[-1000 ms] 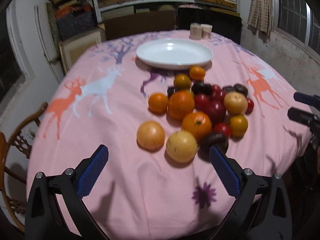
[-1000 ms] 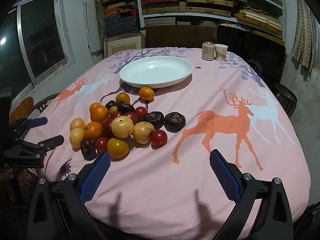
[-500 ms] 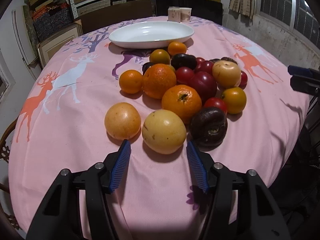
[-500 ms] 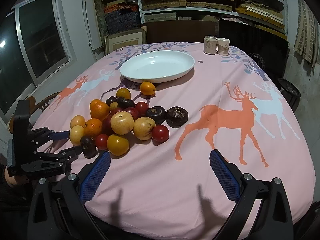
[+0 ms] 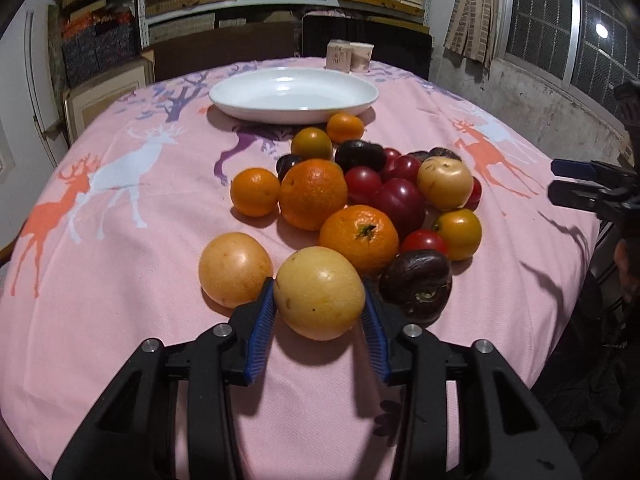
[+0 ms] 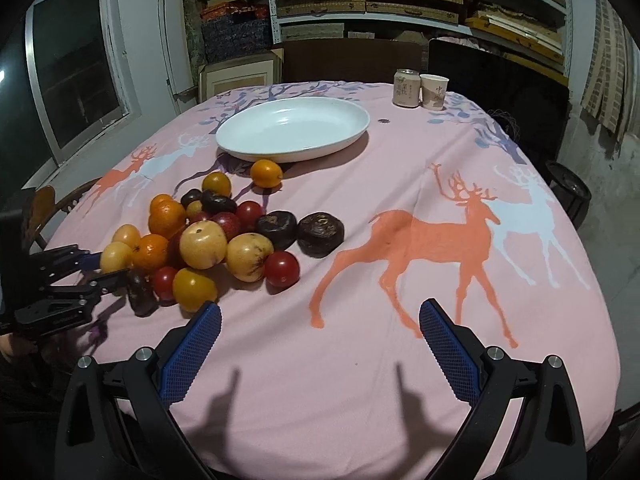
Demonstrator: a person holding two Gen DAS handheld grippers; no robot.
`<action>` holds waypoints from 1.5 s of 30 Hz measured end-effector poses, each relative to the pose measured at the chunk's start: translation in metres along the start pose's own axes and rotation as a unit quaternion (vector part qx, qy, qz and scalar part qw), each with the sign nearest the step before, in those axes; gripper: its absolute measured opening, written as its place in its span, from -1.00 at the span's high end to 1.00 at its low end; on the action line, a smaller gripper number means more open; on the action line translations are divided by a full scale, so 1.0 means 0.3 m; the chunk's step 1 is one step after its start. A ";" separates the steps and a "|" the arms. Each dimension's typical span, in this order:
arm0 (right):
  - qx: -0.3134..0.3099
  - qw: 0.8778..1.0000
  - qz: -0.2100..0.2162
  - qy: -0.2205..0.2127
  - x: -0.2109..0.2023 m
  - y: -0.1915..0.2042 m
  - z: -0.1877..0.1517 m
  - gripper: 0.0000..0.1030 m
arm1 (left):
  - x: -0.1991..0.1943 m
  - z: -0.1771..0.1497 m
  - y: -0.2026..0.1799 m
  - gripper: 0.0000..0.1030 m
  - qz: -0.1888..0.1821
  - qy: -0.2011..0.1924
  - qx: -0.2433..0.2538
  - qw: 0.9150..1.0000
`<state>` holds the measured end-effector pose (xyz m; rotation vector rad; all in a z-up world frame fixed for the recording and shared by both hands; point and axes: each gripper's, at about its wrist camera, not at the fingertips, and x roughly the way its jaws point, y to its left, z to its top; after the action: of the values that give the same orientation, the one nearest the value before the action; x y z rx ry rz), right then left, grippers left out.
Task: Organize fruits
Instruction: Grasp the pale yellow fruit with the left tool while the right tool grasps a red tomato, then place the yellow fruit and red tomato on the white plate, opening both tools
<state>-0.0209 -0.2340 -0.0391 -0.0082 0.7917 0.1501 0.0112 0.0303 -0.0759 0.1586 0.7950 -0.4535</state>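
Observation:
A pile of fruit lies on the pink deer tablecloth (image 5: 120, 280): oranges, red and dark plums, yellow round fruits. My left gripper (image 5: 319, 298) is shut on the nearest yellow fruit (image 5: 320, 292), its blue pads touching both sides; the fruit rests on the cloth. A second yellow fruit (image 5: 236, 274) lies just left, a dark purple fruit (image 5: 416, 282) just right. The empty white oval plate (image 5: 294, 94) stands behind the pile. My right gripper (image 6: 320, 344) is open and empty over bare cloth, right of the pile (image 6: 208, 240). The left gripper also shows in the right wrist view (image 6: 100, 272).
A can (image 6: 406, 88) and a paper cup (image 6: 434, 91) stand at the table's far edge behind the plate (image 6: 294, 128). A wooden chair (image 6: 44, 208) is at the table's left side. Shelves with boxes line the back wall.
My left gripper moved forward to the pile and closed its fingers onto the nearest yellow fruit. The right gripper stayed open, shifting only slightly.

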 end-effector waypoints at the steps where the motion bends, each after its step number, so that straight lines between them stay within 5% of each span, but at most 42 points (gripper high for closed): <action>1: 0.000 1.000 0.016 0.000 0.005 -0.008 0.001 -0.88 | -0.020 0.002 0.004 0.22 -0.003 -0.008 -0.004 1.000; 3: -0.008 0.999 0.045 0.000 0.025 -0.002 0.001 -0.77 | -0.052 0.007 0.013 0.22 -0.010 -0.019 -0.012 1.000; 5: -0.032 0.998 0.046 0.005 0.063 0.024 0.001 -0.42 | -0.077 0.012 0.015 0.22 -0.011 -0.026 -0.016 0.999; 7: -0.053 0.996 0.061 0.032 0.126 0.050 0.005 0.38 | -0.094 0.014 0.012 0.22 -0.011 -0.028 -0.016 0.999; 8: -0.057 0.995 0.069 0.042 0.156 0.057 0.009 0.42 | -0.102 0.013 0.007 0.22 -0.011 -0.030 -0.014 0.999; 19: -0.087 0.994 0.034 0.050 0.257 0.088 0.072 0.35 | -0.103 0.002 0.009 0.22 -0.012 -0.024 -0.011 1.000; 29: -0.059 0.995 0.078 0.016 0.178 0.039 0.103 0.46 | -0.099 0.038 0.023 0.22 -0.017 -0.029 -0.019 0.999; 36: -0.009 0.996 0.087 -0.022 0.167 -0.077 0.308 0.46 | -0.030 0.260 0.063 0.22 -0.027 -0.025 -0.011 0.999; 45: -0.008 0.998 0.059 -0.014 0.440 -0.061 0.608 0.46 | 0.265 0.646 0.158 0.22 -0.013 -0.016 -0.031 0.999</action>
<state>0.2022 -0.2233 -0.0053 0.0251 0.7637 0.2676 0.2072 -0.0128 0.0001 0.0837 0.7789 -0.4552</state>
